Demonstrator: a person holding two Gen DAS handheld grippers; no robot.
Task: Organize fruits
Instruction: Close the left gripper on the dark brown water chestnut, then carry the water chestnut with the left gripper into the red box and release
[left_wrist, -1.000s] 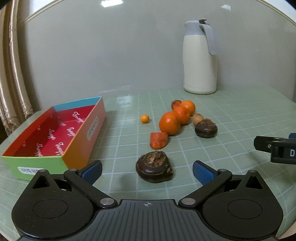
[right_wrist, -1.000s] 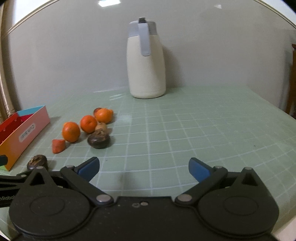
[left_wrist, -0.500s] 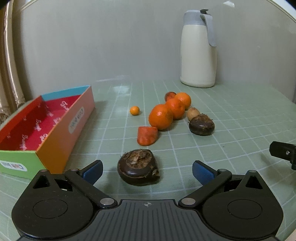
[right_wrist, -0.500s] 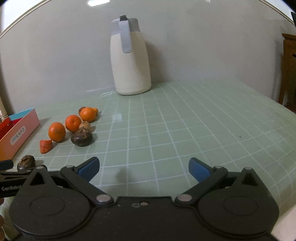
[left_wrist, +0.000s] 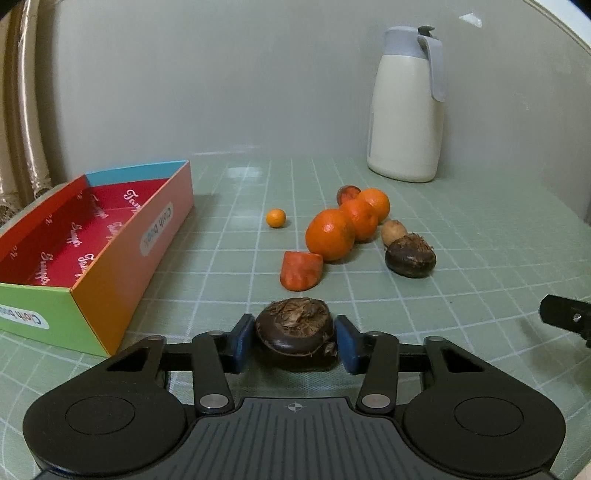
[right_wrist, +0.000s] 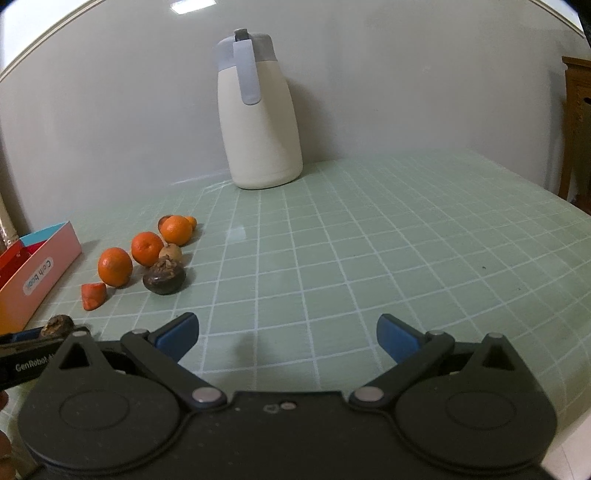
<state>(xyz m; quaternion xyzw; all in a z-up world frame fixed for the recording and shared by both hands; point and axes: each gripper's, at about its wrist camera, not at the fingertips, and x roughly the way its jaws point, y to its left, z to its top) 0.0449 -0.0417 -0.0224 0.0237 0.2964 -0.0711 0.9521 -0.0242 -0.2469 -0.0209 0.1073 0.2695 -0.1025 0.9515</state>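
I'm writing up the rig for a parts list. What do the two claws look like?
The left claw and the right claw look alike: black plastic bodies, two round disc housings, silver pivot screws on angled link arms, and blue pads on the fingertips. The left claw's ribbed base carries a small crosshair mark. White lettering "GenRobot" shows on its side in the right wrist view. No cables or sleeves are visible.

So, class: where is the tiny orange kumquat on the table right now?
In the left wrist view the kumquat sits alone on the green grid tablecloth, between the colourful box on its left and the row of mandarins on its right.
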